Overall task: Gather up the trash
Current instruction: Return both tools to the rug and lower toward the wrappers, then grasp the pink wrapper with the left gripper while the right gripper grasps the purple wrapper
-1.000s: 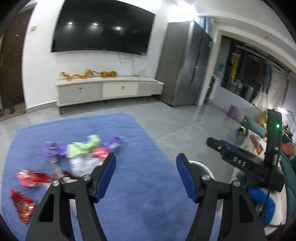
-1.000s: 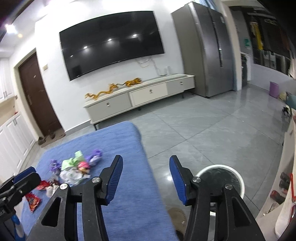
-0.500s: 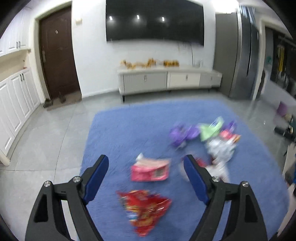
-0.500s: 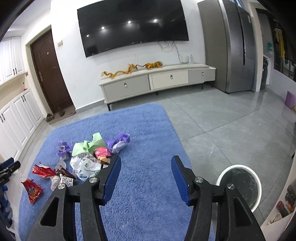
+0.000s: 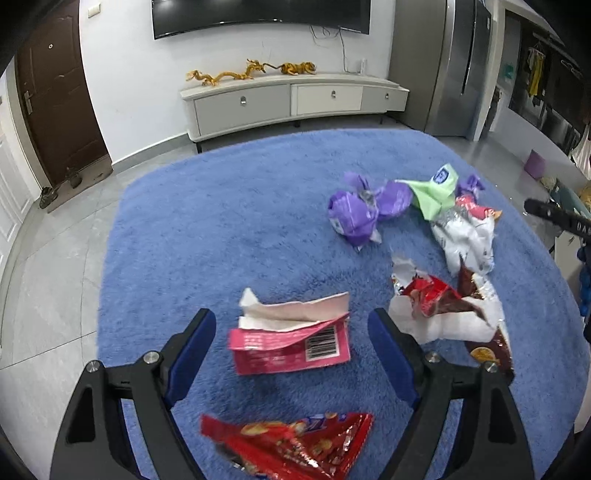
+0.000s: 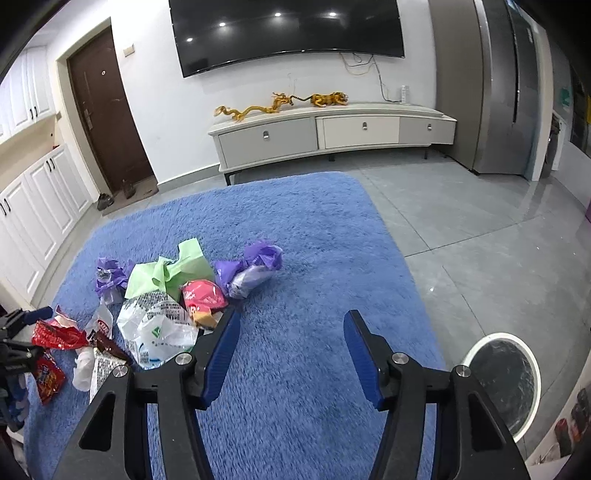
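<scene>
Blue shag rug (image 5: 221,236) covers the middle of a grey tiled floor (image 6: 480,229), with a wall TV (image 6: 288,29), a low white cabinet (image 6: 332,136) and a steel fridge (image 6: 495,85) behind it.

Little writing can be read. The pink wrapper (image 5: 291,341) shows a barcode; the rest of its print is too blurred. A black bar at the right edge of the left view carries white letters that look like "DA". The white bag (image 6: 159,328) has a green logo and small black text too fine to read.

In the left view, the left gripper (image 5: 291,345) hangs spread wide over the pink wrapper, which lies between its blue pads without either touching it. A red packet (image 5: 295,443) sits at the lower centre. To the right lie a torn red-and-white wrapper (image 5: 439,306), a purple wrapper (image 5: 354,214) and a green one (image 5: 432,192).

In the right view, the right gripper (image 6: 291,350) is opening over bare rug, nothing between its pads. The trash heap fills the lower left, its nearest pieces just beside the left finger. Open rug lies ahead and to the right. A white-rimmed bin (image 6: 506,376) stands on the tiles at lower right, past the rug's edge.
</scene>
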{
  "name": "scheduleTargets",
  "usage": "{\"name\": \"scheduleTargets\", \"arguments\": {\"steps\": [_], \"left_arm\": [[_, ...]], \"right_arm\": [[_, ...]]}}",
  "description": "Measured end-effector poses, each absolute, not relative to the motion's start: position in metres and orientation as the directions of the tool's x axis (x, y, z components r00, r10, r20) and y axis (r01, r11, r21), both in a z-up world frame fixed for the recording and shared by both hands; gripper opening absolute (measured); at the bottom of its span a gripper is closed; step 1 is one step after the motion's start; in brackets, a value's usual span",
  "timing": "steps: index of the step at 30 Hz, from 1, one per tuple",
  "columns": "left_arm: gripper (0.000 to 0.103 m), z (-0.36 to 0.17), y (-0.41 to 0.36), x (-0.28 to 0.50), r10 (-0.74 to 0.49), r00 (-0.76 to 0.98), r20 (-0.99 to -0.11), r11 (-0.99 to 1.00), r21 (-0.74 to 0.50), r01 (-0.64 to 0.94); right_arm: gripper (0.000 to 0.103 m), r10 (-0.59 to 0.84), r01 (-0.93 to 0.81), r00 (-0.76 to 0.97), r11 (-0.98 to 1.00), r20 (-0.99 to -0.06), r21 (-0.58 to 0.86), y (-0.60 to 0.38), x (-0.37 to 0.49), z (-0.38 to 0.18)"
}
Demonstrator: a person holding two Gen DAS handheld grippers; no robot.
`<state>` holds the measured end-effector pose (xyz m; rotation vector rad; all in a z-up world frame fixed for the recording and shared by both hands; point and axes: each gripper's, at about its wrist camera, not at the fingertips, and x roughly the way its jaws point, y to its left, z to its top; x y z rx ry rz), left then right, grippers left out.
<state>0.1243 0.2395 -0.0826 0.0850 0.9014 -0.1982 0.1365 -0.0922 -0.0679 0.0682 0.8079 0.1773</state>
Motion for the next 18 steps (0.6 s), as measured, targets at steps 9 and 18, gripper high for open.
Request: {"name": "scheduleTargets", "arguments": {"steps": [9, 18], "left_arm": [[0.083, -0.099, 0.238, 0.143, -0.153, 0.6, -0.785, 0.983, -0.058, 0.175], [0.066, -0.097, 0.249, 0.14, -0.2, 0.605, -0.771, 0.978, -0.117, 0.174]], "right_arm": [[0.057, 0.245, -0.148, 0.657, 0.969, -0.713, 0.196, -0.08, 0.17, -0.079], [0.048, 0.314, -0.074, 0.606, 0.937, -0.731, 0.342, -0.089, 0.215, -0.102]]}}
